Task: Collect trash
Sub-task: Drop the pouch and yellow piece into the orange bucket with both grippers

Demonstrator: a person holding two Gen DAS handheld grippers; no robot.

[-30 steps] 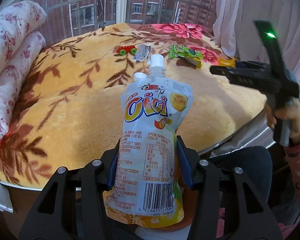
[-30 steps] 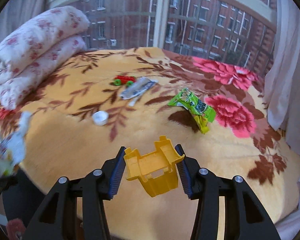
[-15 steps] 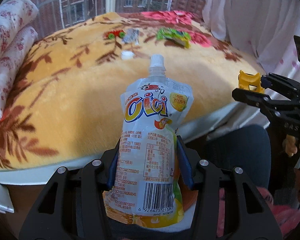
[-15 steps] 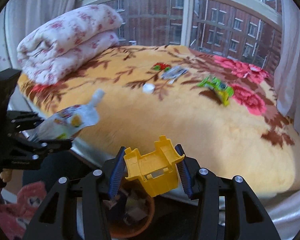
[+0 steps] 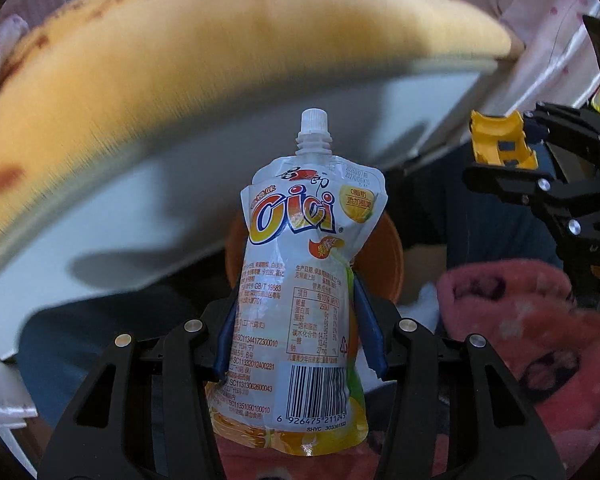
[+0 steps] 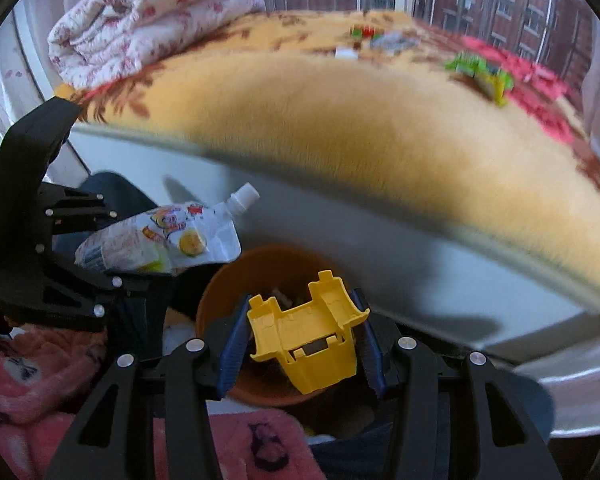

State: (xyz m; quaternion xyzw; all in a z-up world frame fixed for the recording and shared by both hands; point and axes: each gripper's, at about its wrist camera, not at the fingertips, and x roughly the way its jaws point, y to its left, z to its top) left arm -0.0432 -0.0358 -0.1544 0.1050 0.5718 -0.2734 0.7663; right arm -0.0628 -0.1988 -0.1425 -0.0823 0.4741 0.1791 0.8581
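The left gripper [image 5: 300, 336] was clamped on a drink pouch [image 5: 304, 304], its blue pads pressing the pouch's two sides near the middle, the capped spout pointing away from the camera. The right gripper [image 6: 302, 340] was clamped on a yellow plastic piece [image 6: 306, 342], pads tight against both flanks. Each tool showed in the other's view: the left at the left edge of the right camera, the right at the right edge of the left camera.

Both loads hung over an orange bin [image 6: 236, 284] on the floor. The yellow piece sat above the bin's mouth; the pouch covered most of the bin in the left view, its rim showing on either side. Some scraps lay inside.

Just beyond the bin ran the pale edge of the bed [image 6: 380, 220], with a yellow blanket [image 6: 340, 120] on top. Pink fleece clothing [image 6: 24, 372] crowded the near side. On the far blanket lay a green wrapper [image 6: 480, 72], a white cap [image 6: 346, 53] and a silver wrapper [image 6: 392, 40], blurred. A folded quilt [image 6: 152, 12] rested far left.
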